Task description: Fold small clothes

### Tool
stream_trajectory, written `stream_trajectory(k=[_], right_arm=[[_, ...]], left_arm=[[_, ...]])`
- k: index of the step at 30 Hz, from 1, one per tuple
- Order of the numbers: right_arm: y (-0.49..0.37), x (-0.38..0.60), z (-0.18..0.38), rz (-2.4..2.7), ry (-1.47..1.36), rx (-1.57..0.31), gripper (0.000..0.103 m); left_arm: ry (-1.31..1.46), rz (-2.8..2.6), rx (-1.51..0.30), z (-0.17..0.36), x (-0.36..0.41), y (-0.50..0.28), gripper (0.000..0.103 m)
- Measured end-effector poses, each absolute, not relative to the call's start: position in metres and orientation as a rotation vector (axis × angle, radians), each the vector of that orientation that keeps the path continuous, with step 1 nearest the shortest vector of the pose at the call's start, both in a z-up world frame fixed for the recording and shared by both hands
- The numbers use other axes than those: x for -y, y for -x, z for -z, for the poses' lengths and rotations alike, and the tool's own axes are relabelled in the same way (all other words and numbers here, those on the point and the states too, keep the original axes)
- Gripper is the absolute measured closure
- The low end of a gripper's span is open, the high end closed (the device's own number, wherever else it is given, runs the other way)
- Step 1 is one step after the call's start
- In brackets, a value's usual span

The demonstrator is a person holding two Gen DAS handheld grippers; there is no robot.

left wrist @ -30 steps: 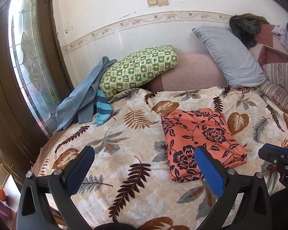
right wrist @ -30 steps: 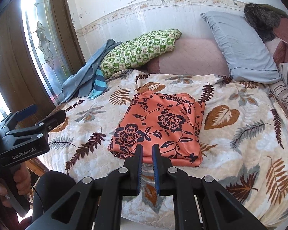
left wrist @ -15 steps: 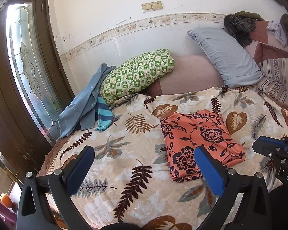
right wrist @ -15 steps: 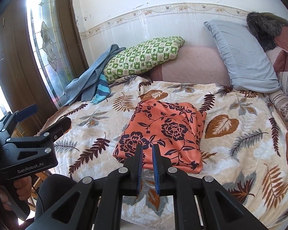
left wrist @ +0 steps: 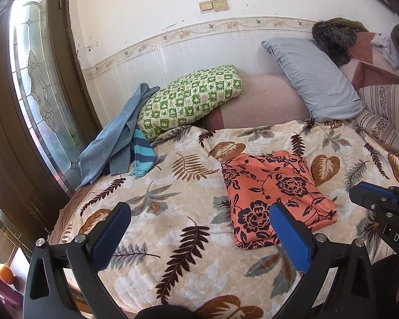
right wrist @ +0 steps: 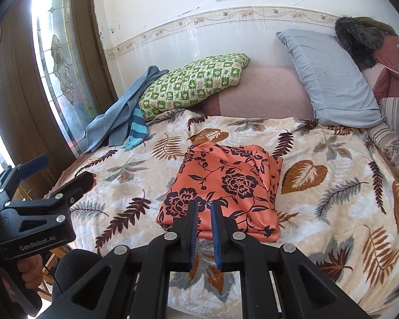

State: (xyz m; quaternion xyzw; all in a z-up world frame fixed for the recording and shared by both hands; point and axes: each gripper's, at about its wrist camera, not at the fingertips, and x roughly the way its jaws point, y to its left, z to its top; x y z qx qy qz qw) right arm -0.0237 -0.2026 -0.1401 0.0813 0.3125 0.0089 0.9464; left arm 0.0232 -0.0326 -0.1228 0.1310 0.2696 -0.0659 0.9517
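Observation:
A folded orange garment with dark flowers lies on the leaf-print bedspread; it also shows in the right wrist view. My left gripper is open and empty, held above the bed's near edge, left of the garment. My right gripper is nearly shut with nothing between its pads, just in front of the garment's near edge and above it. The right gripper's tip shows in the left wrist view; the left gripper shows in the right wrist view.
A blue cloth and a striped teal garment lie at the bed's far left by a glass door. A green checked pillow, a grey pillow and a dark furry item rest against the wall.
Both grippers have pulled back and up from the bed, so the folded garment looks smaller and farther. The jaws have not changed; the garment has not moved.

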Motion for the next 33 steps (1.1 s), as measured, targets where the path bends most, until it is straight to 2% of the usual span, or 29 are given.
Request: stream_trajectory(k=[33], right_arm=[[0.001, 0.183, 0.145, -0.014, -0.185, -0.675, 0.091]], left_arm=[[-0.211, 0.093, -0.582, 0.131, 0.008, -0.043, 0.000]])
